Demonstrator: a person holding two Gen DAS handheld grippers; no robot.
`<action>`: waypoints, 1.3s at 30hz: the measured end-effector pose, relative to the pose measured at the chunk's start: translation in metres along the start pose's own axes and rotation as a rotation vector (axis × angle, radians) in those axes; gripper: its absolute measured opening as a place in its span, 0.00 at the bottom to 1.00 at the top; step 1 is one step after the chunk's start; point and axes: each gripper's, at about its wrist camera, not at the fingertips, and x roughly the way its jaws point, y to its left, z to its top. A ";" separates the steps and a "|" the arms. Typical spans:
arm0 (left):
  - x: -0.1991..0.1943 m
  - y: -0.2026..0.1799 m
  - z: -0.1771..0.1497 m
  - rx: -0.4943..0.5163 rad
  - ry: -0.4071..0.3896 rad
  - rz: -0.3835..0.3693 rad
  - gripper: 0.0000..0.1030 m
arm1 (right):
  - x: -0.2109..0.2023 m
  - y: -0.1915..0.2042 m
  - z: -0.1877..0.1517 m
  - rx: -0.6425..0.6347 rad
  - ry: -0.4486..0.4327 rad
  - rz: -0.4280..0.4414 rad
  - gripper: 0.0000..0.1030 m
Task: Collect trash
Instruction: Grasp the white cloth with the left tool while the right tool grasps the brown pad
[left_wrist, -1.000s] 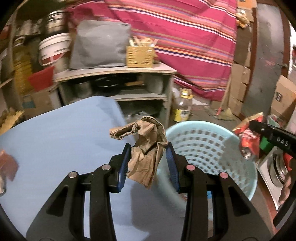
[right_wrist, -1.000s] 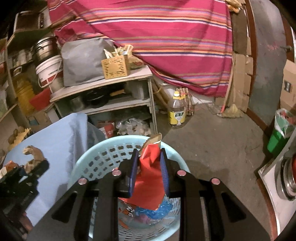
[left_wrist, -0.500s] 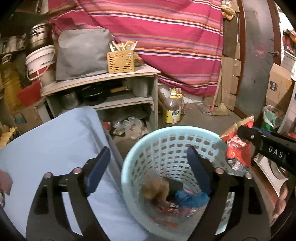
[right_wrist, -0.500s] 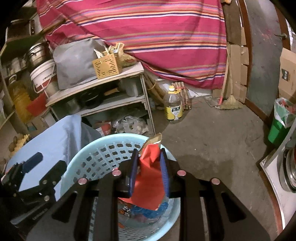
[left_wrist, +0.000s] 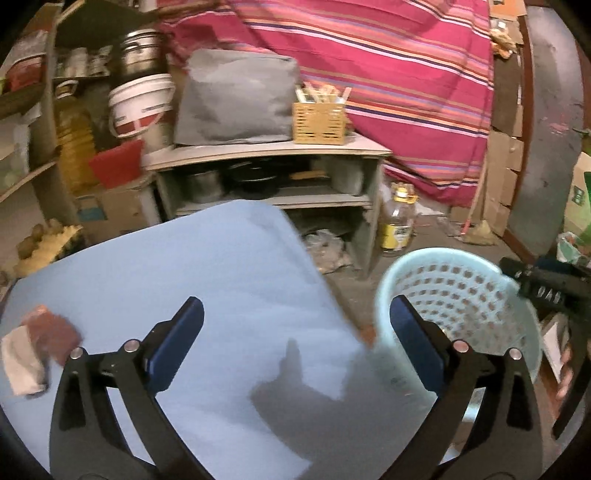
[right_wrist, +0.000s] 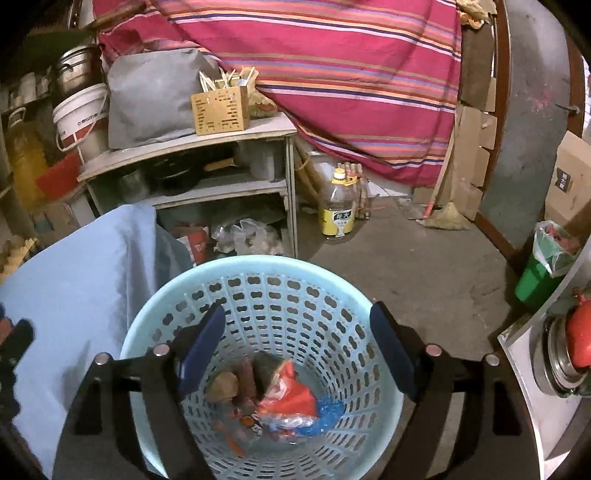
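Note:
A pale blue perforated basket (right_wrist: 280, 273) stands on the floor beside the blue-covered table (left_wrist: 184, 280). Inside it lie a red wrapper (right_wrist: 295, 395), a crumpled brown paper (right_wrist: 223, 384) and other scraps. My right gripper (right_wrist: 295, 343) hangs over the basket, its jaws opening wide with nothing between them. My left gripper (left_wrist: 295, 332) is over the table's right edge, jaws opening wide and empty. A brown and white wrapper (left_wrist: 37, 347) lies on the table at the far left. In the left wrist view the basket (left_wrist: 458, 295) is at the right, with the right gripper (left_wrist: 546, 288) above its far rim.
A grey shelf unit (left_wrist: 266, 177) with pots, a wicker box (left_wrist: 319, 122) and a grey bag stands behind the table. An oil bottle (right_wrist: 338, 210) sits on the concrete floor. A green bin (right_wrist: 539, 273) and a steel counter (right_wrist: 546, 369) are at the right.
Both grippers went from shut to wide open: the brown paper and the red wrapper dropped into the basket. The left gripper then swung left, back over the table.

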 end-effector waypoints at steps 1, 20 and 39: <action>-0.004 0.013 -0.003 -0.007 -0.002 0.021 0.95 | -0.002 0.003 0.000 0.002 -0.004 0.002 0.81; -0.035 0.290 -0.083 -0.183 0.083 0.434 0.95 | -0.022 0.183 -0.012 -0.125 -0.055 0.062 0.96; -0.044 0.364 -0.110 -0.280 0.123 0.285 0.23 | -0.024 0.342 -0.051 -0.271 0.040 0.338 0.96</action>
